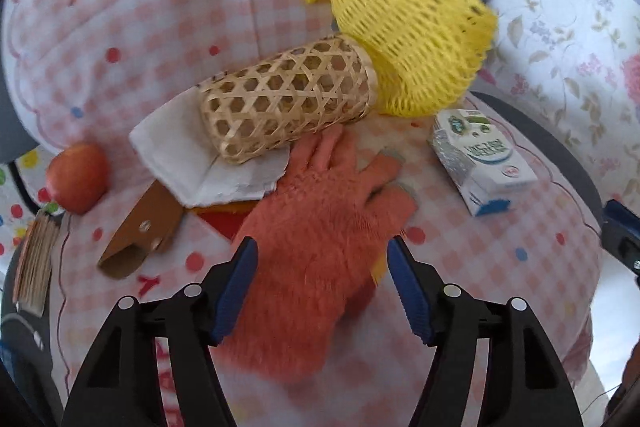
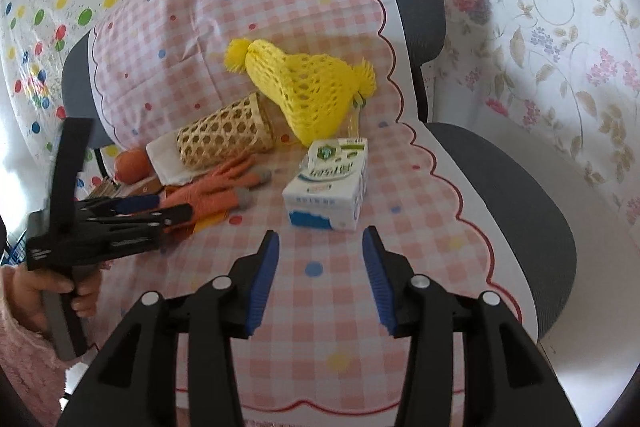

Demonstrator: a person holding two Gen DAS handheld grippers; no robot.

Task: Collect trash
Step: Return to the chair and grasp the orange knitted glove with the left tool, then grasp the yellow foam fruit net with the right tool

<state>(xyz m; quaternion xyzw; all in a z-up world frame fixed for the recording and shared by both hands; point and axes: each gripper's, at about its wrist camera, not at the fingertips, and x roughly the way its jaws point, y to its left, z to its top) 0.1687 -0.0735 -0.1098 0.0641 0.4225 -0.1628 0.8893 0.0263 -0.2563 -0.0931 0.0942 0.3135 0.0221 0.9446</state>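
We held the left tool [image 1: 322, 259] wide over the orange glove [image 1: 320, 211] and the right tool [image 2: 320, 247] half open before the milk carton [image 2: 328, 187], both lying loose on the chair [image 2: 520, 187], to grasp them as trash.

free: cloth [image 2: 320, 291] before carton [image 2: 326, 187] | blocked: basket [image 2: 224, 139] behind glove [image 2: 216, 187]

A white napkin [image 1: 176, 155] lies partly hidden under a woven basket [image 1: 288, 99]. The carton's [image 2: 328, 183] printed label is too small to read. A person's hand [image 2: 36, 299] is cut off at the left edge.
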